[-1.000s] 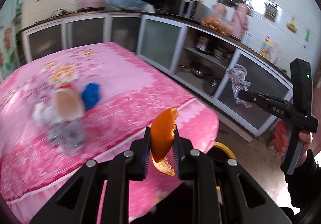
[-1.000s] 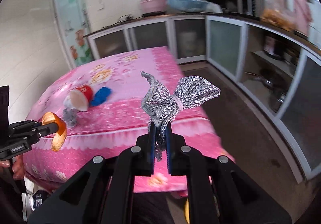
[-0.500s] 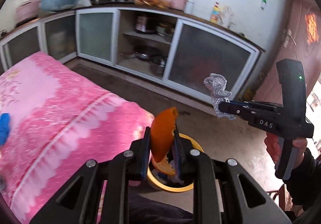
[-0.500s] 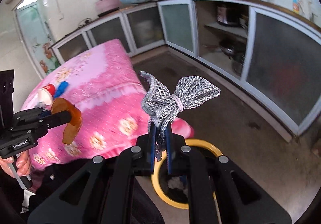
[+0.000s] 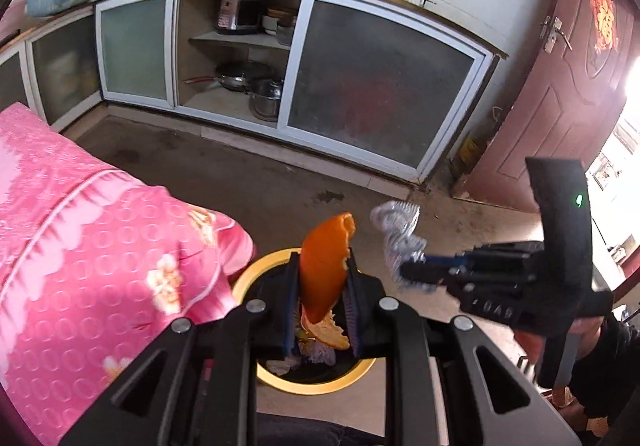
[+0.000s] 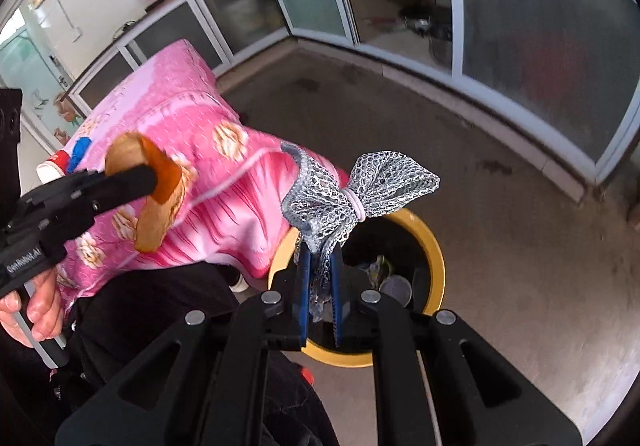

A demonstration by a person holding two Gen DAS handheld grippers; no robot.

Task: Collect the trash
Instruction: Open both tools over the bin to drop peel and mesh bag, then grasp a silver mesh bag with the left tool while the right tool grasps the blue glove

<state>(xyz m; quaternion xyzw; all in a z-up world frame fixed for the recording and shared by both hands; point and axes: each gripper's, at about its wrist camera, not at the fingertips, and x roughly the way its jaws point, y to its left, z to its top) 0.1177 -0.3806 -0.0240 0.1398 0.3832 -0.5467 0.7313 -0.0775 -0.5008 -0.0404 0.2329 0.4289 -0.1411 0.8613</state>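
My left gripper (image 5: 322,274) is shut on a curled orange peel (image 5: 325,270) and holds it above a yellow-rimmed trash bin (image 5: 256,278) on the floor. The bin holds scraps and paper. My right gripper (image 6: 319,258) is shut on a silver mesh bag (image 6: 352,190) tied with a pink band, above the same bin (image 6: 434,246). The right gripper also shows in the left wrist view (image 5: 412,270), close to the right of the peel. The left gripper shows in the right wrist view (image 6: 140,178) with the peel (image 6: 156,202).
A table with a pink flowered cloth (image 5: 80,238) stands left of the bin; a red cup (image 6: 52,166) and a blue item (image 6: 80,148) lie on it. Low cabinets with glass doors (image 5: 376,94) line the wall. A red door (image 5: 576,78) is at right.
Both grippers have swung from over the table, tilted down and now hang over the bin, still holding the peel and the mesh bag. They have come closer together.
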